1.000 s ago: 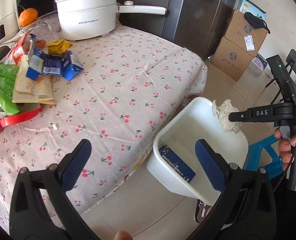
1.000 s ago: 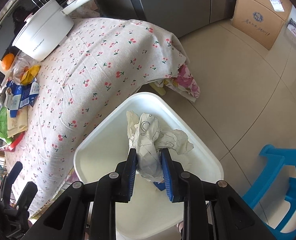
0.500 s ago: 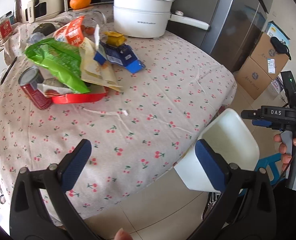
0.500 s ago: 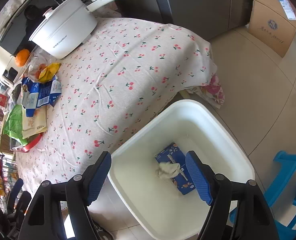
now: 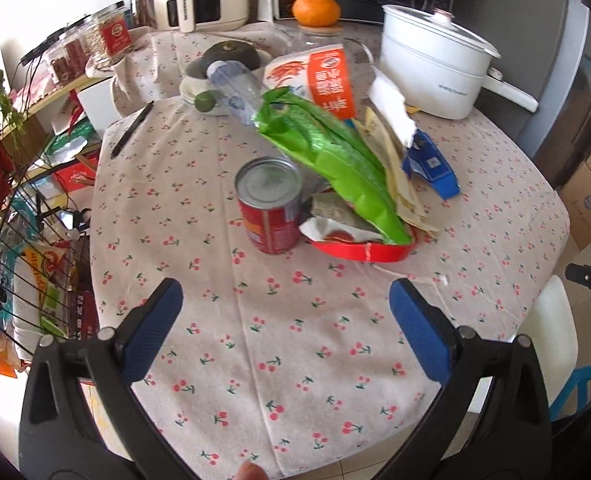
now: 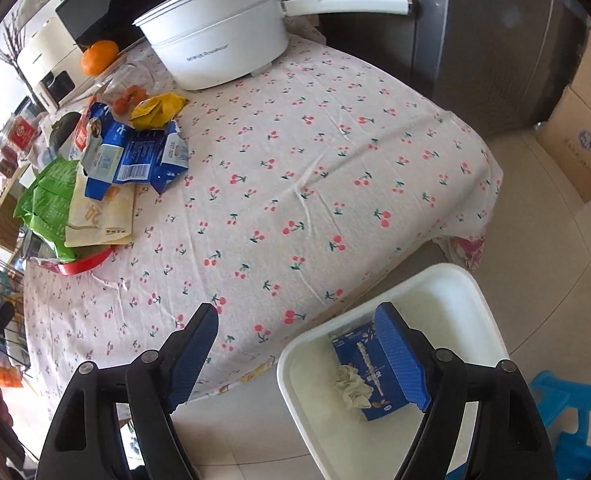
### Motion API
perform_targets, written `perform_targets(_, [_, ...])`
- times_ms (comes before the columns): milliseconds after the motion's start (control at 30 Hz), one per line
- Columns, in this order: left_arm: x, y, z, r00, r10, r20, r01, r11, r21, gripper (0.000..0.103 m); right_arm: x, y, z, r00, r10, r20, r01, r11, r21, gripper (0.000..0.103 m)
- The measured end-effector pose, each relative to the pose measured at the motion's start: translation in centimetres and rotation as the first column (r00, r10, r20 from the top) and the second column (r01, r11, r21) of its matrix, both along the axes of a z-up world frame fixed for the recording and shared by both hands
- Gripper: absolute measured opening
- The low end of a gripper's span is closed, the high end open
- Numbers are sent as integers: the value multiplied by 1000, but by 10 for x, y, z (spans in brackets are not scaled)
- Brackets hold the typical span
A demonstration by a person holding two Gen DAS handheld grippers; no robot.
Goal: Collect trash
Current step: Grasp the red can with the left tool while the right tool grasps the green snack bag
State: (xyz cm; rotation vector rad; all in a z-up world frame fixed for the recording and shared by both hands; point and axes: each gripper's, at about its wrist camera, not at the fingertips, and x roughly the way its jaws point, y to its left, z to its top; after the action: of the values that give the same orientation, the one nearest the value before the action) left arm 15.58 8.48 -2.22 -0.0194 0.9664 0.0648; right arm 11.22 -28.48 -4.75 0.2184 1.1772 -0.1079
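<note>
Trash pile (image 5: 347, 168) beyond open left tool (image 5: 283, 320), apart.

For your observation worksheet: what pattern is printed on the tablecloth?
Small red cherries with green stems on a pale tablecloth; the right wrist view shows it best.

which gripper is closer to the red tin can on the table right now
Left. The left gripper hangs open just short of the red can; the right gripper is off at the table edge by the white bin.

White bin (image 6: 435, 280) on the floor under the right claw (image 6: 295, 356), holding a blue carton (image 6: 369, 376) and crumpled paper (image 6: 351, 388). Ahead of the left claw (image 5: 283, 328): red can (image 5: 269, 204) upright, green bag (image 5: 343, 164), red tray (image 5: 359, 250).
</note>
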Motion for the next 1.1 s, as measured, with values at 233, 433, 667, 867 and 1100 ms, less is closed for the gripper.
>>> perform_targets(233, [35, 27, -20, 998, 63, 3, -63, 994, -87, 100, 27, 35, 3, 996, 82, 15, -82, 996, -31, 83])
perform_targets(433, [62, 24, -29, 998, 49, 30, -45, 991, -124, 90, 46, 65, 0, 991, 129, 25, -128, 991, -39, 83])
perform_targets(667, [74, 17, -30, 997, 32, 64, -23, 992, -126, 57, 59, 90, -5, 988, 153, 31, -153, 988, -17, 83])
perform_targets(867, [66, 30, -22, 997, 70, 37, -62, 981, -184, 56, 64, 105, -7, 984, 175, 42, -175, 984, -9, 83])
perform_targets(1100, [45, 54, -8, 992, 122, 17, -113, 961, -253, 56, 80, 136, 11, 971, 204, 123, -210, 977, 37, 83])
